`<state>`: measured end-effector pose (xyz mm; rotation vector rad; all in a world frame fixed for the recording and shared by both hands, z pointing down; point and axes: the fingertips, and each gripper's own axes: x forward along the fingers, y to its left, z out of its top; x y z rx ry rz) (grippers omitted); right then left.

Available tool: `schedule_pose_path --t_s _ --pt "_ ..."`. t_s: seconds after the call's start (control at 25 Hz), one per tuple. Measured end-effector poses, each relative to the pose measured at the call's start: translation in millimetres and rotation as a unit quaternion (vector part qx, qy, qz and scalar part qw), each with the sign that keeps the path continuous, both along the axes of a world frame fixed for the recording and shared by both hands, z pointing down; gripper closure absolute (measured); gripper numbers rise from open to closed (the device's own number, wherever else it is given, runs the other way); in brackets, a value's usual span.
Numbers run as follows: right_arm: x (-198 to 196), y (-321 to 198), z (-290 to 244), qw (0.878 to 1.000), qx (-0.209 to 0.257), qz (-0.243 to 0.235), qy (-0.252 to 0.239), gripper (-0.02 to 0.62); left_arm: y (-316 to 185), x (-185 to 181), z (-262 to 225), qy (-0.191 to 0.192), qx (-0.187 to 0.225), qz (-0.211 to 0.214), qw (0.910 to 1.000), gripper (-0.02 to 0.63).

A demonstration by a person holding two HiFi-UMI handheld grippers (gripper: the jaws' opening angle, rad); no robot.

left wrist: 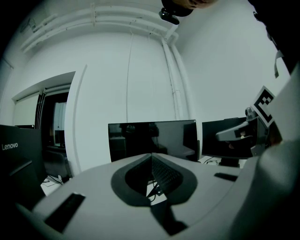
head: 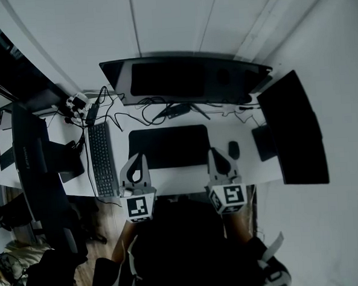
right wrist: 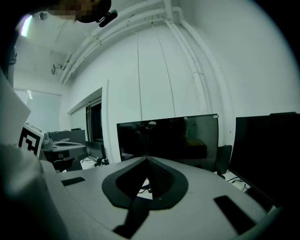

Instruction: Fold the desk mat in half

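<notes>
The flat rectangular desk mat (head: 169,146) is black on a white desk (head: 181,180); at nine o'clock, a dark grey keyboard (head: 101,159).

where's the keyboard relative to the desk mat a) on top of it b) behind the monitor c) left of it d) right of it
c: the head view shows the keyboard lying left of the flat desk mat, with a gap between them.

A white wall (head: 177,18) fills the upper frame of the head view, dimly lit. Below it stands a white desk (head: 176,179) — wooden floor (head: 95,244) shows at lower left. White pipes (right wrist: 190,65) climb the wall.
</notes>
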<state>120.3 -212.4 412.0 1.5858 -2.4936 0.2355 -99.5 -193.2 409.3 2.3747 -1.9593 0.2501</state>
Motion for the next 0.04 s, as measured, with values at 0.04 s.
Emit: schedule_pose_path --t_s 0.04 --pt "-0.3 -0.8 0.0 1.0 0.0 0.0 -0.002 0.589 -0.8 0.0 -0.2 0.0 0.0 0.0 1.0 0.6"
